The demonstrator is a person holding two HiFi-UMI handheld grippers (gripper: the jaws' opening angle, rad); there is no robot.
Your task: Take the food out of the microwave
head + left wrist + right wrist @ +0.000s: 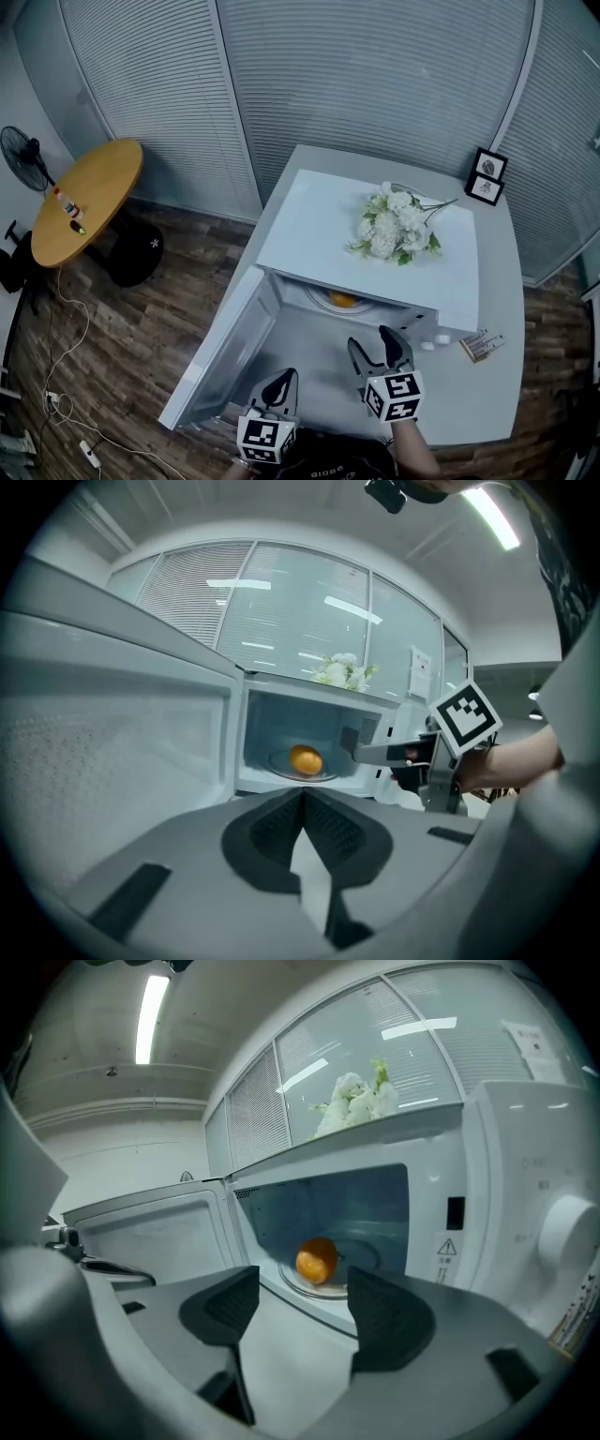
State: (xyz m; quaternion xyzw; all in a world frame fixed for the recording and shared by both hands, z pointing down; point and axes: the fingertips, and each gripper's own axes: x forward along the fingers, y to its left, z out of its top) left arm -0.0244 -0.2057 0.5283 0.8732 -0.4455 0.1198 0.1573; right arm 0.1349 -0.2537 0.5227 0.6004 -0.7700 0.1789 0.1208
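Note:
The white microwave (309, 225) stands on a grey table with its door (220, 352) swung open to the left. Inside, an orange (342, 300) rests on the glass turntable (330, 1285). It also shows in the left gripper view as the orange (306, 759) and in the right gripper view as the orange (317, 1260). My right gripper (372, 339) is open just in front of the cavity, with nothing between its jaws (302, 1283). My left gripper (281, 382) hangs further back by the door, its jaws shut and empty (302, 797).
A white flower bunch (394, 225) lies on top of the microwave. Two small picture frames (487, 175) stand at the table's far right, and a card (481, 345) lies near the knobs. A round wooden table (84, 202) and a fan (23, 155) are at the left.

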